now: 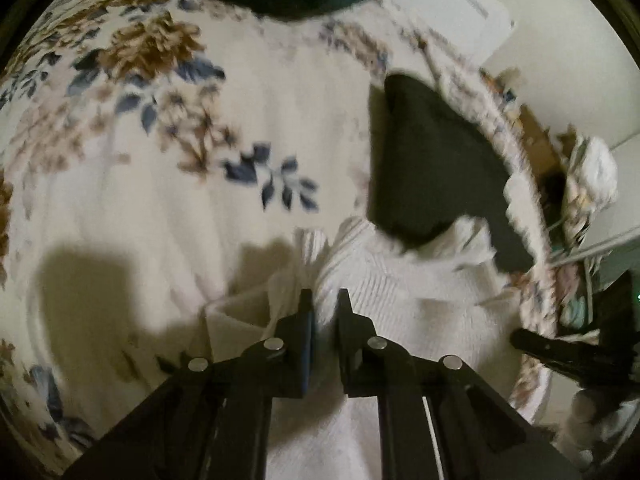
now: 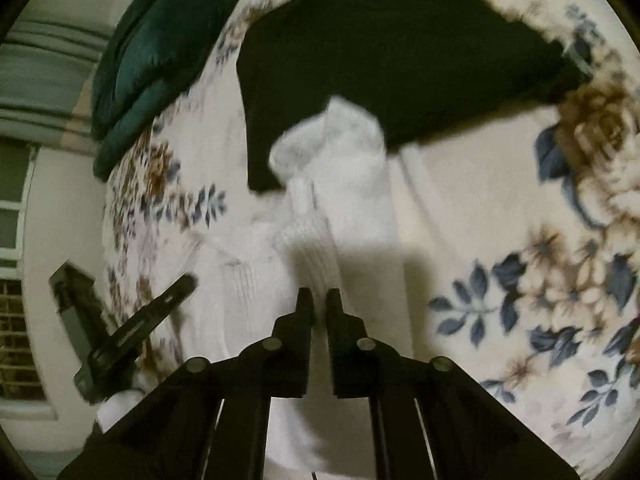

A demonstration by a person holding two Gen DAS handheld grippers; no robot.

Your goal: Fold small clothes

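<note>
A white ribbed sock (image 1: 384, 288) hangs above the floral blanket (image 1: 140, 184), held by both grippers. My left gripper (image 1: 325, 300) is shut on one end of the sock. My right gripper (image 2: 319, 300) is shut on the other end of the white sock (image 2: 320, 208), whose toe droops forward. The right gripper shows in the left wrist view (image 1: 560, 348) at the right edge. The left gripper shows in the right wrist view (image 2: 136, 328) at the lower left.
A black folded cloth (image 1: 432, 168) lies on the blanket just beyond the sock; it also shows in the right wrist view (image 2: 400, 60). A dark green cushion (image 2: 152, 52) lies at the far edge. The bed's edge and floor clutter (image 1: 588, 184) are to the right.
</note>
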